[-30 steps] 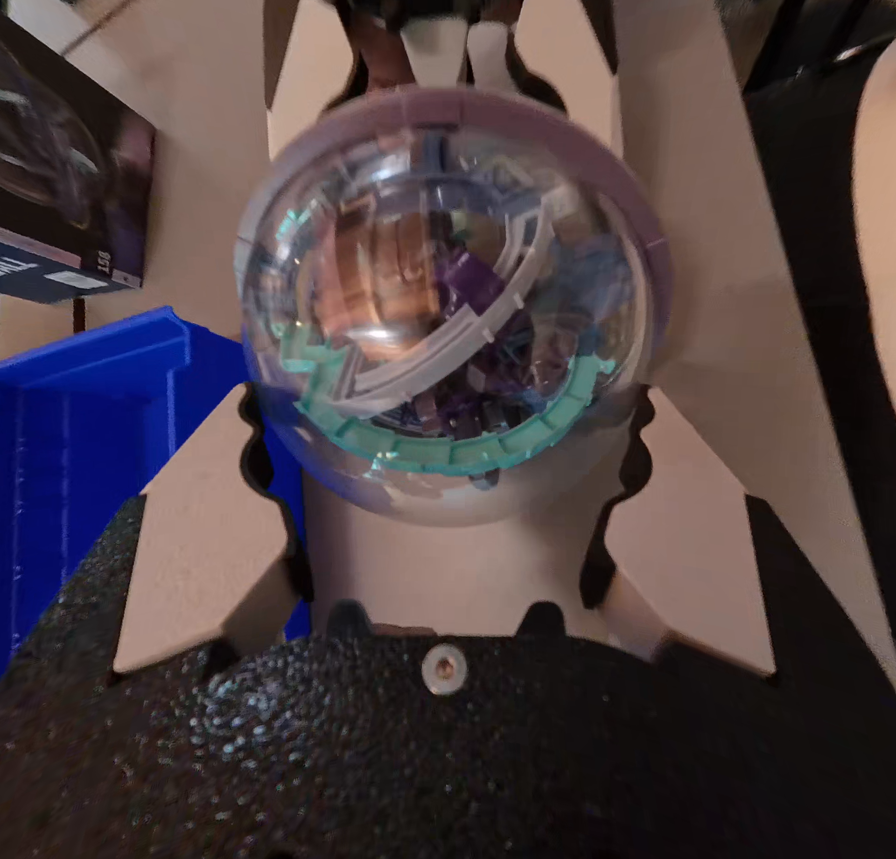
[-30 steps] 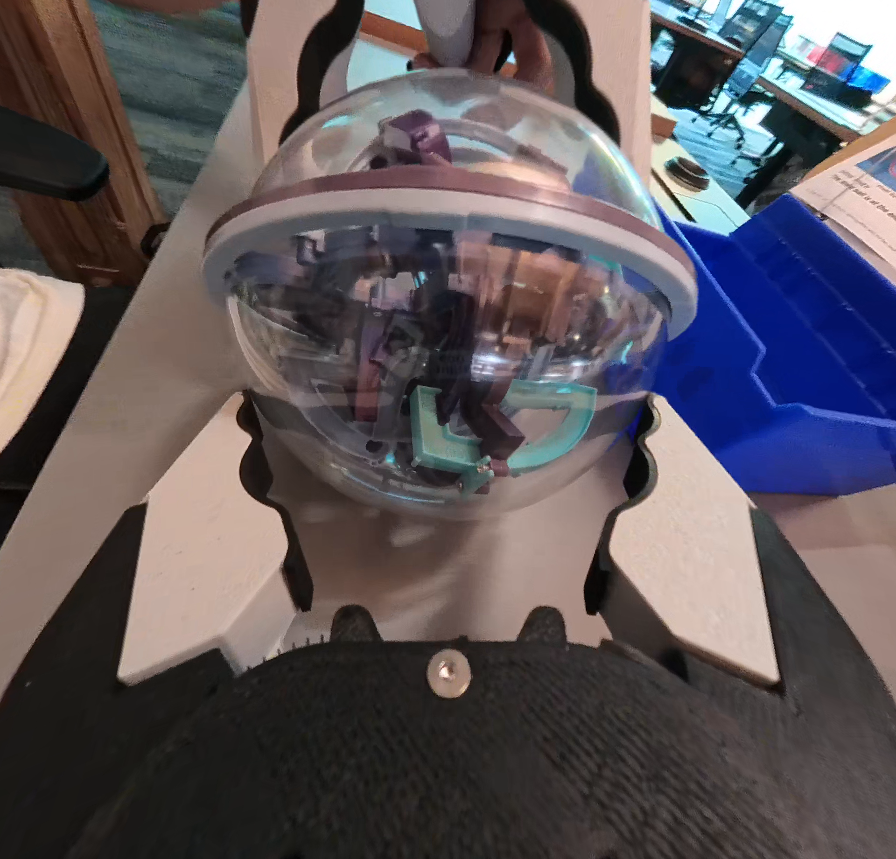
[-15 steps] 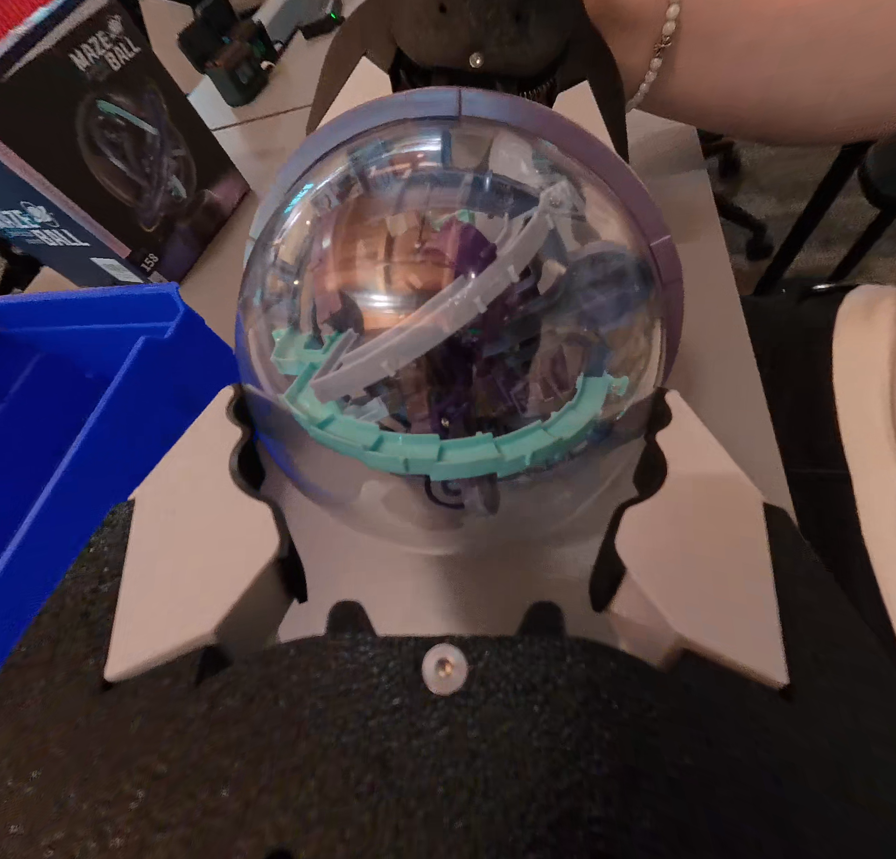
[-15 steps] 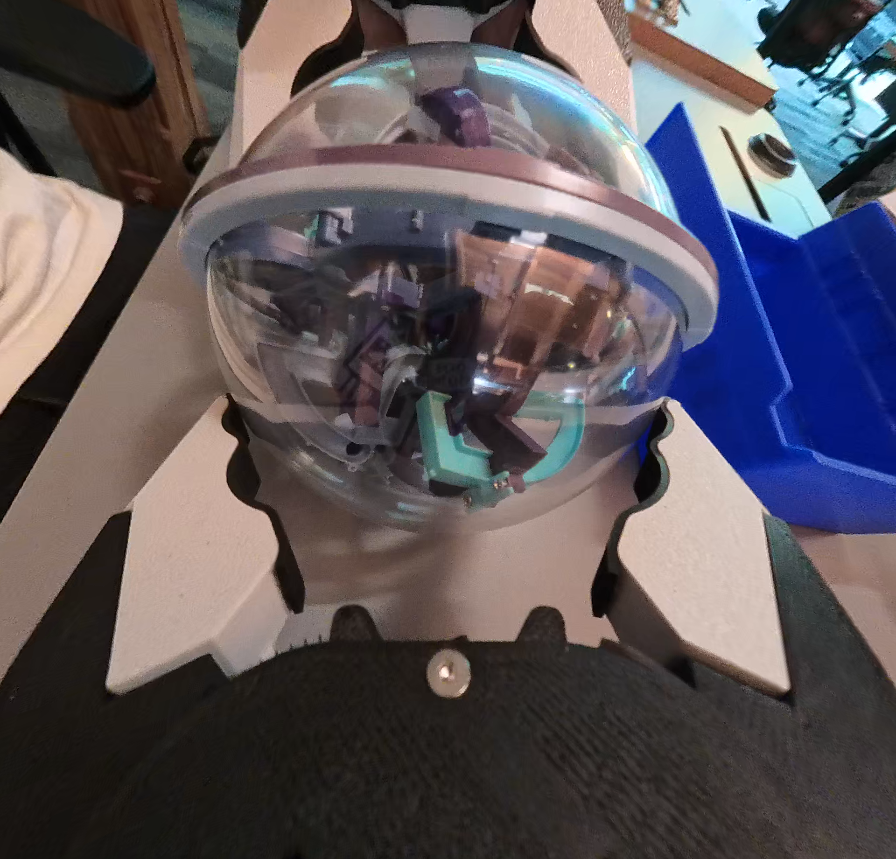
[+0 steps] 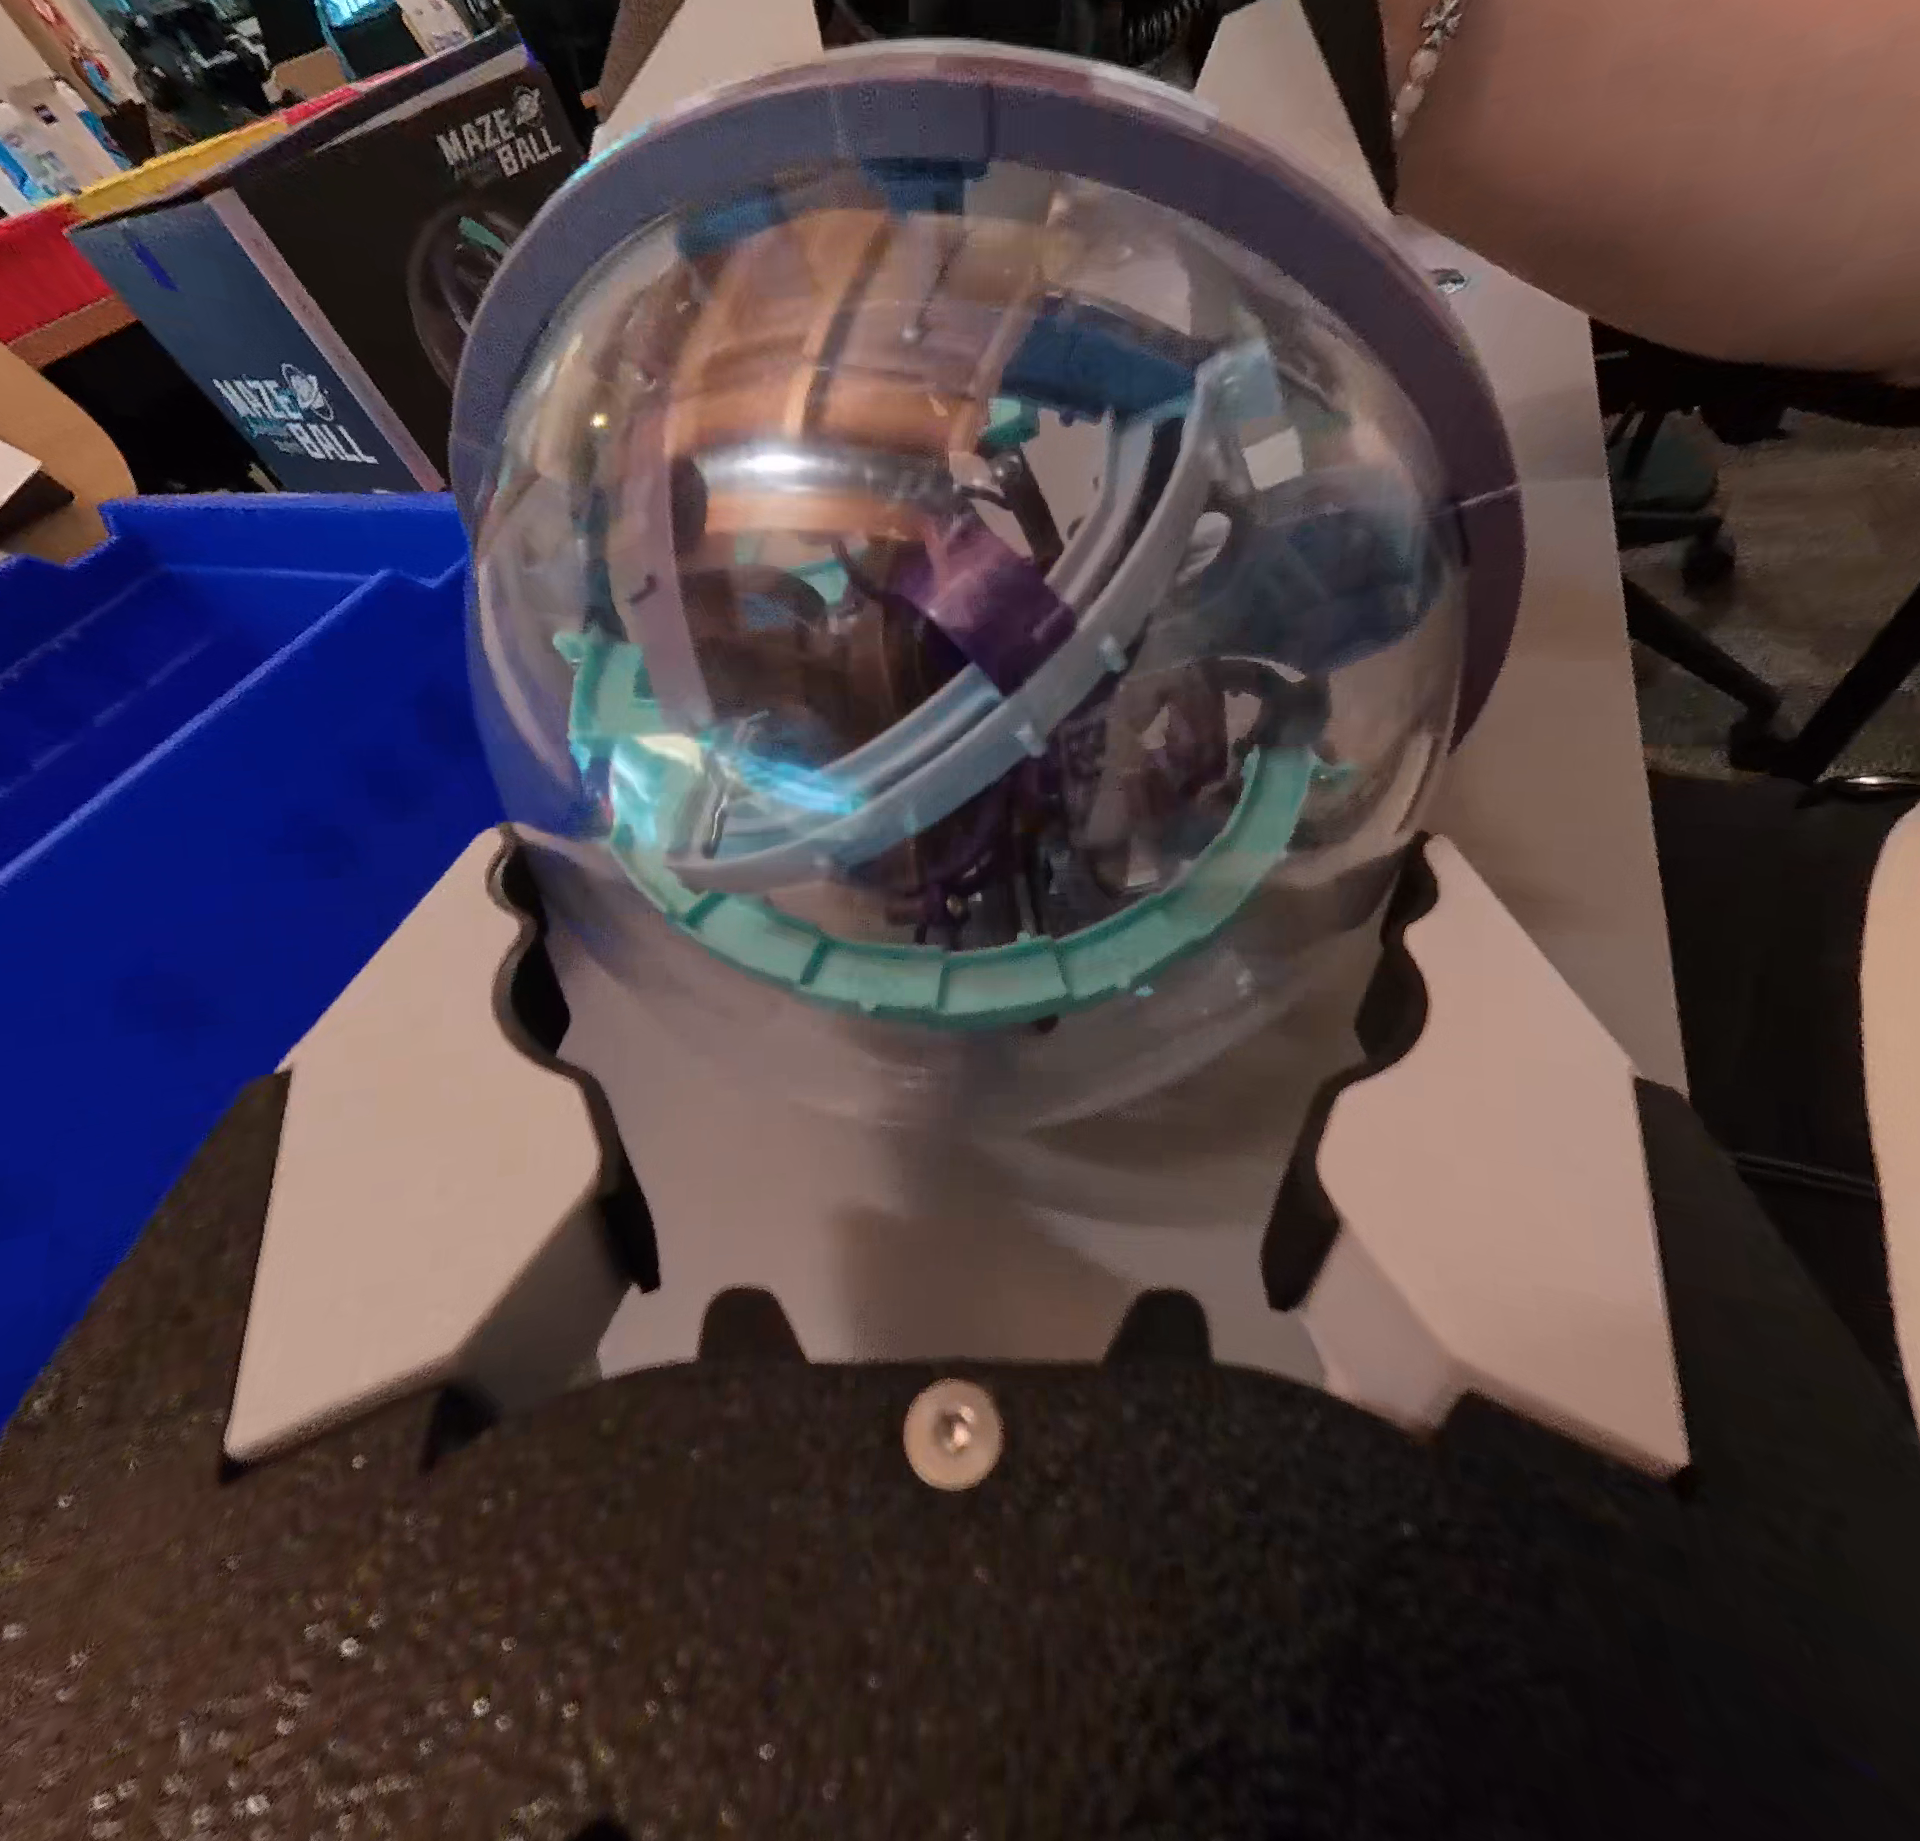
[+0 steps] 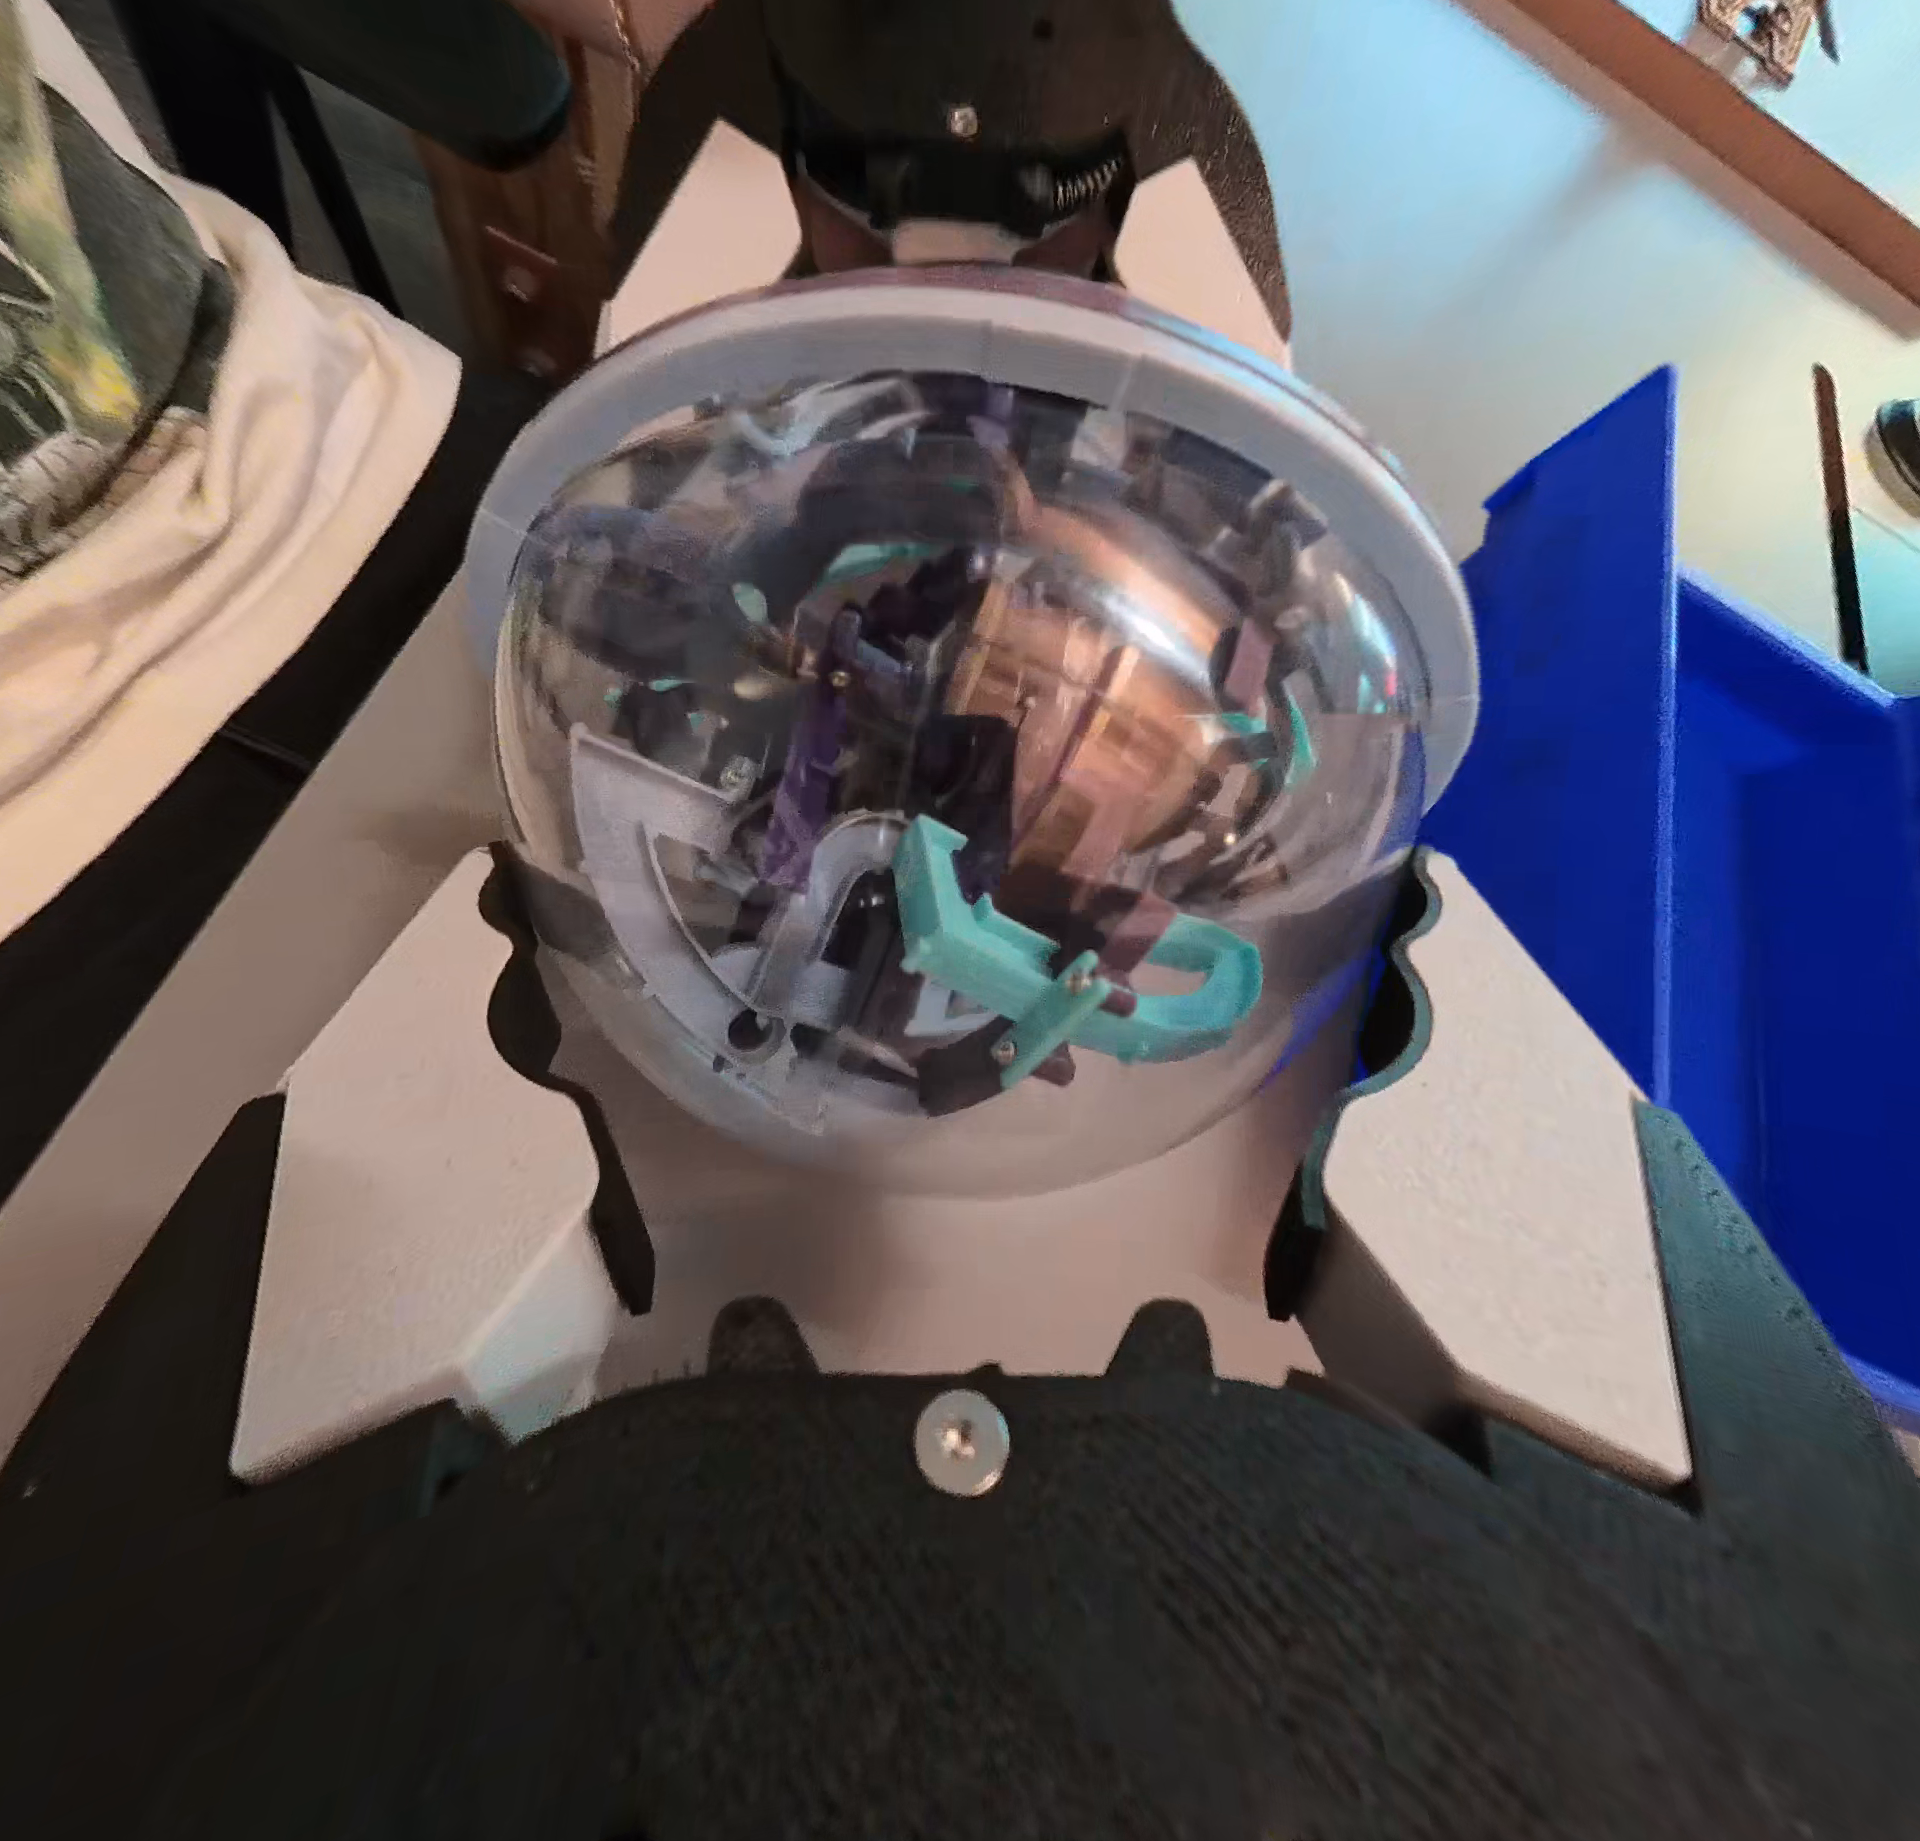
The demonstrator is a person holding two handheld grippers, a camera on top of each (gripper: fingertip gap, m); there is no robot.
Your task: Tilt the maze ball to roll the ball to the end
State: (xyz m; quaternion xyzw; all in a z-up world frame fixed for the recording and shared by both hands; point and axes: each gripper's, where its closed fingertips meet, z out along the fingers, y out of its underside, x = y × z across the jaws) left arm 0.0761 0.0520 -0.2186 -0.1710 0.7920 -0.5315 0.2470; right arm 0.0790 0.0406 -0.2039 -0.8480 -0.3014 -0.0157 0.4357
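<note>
White fingers of my left gripper (image 5: 961, 856) clamp the maze ball (image 5: 966, 565) at centre frame, one on each side of its clear shell. My right gripper (image 6: 956, 887) grips the same ball (image 6: 966, 711) from the opposite side. Teal and grey tracks curl inside; I cannot pick out the small ball. A blue bin (image 5: 208, 711) sits at left, a dark box (image 5: 343, 305) upper left, over a white table (image 5: 1538, 544).

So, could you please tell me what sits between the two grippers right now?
The maze ball alone: the left gripper and right gripper face each other with the clear sphere cradled between their jaws, as both wrist views show.
</note>
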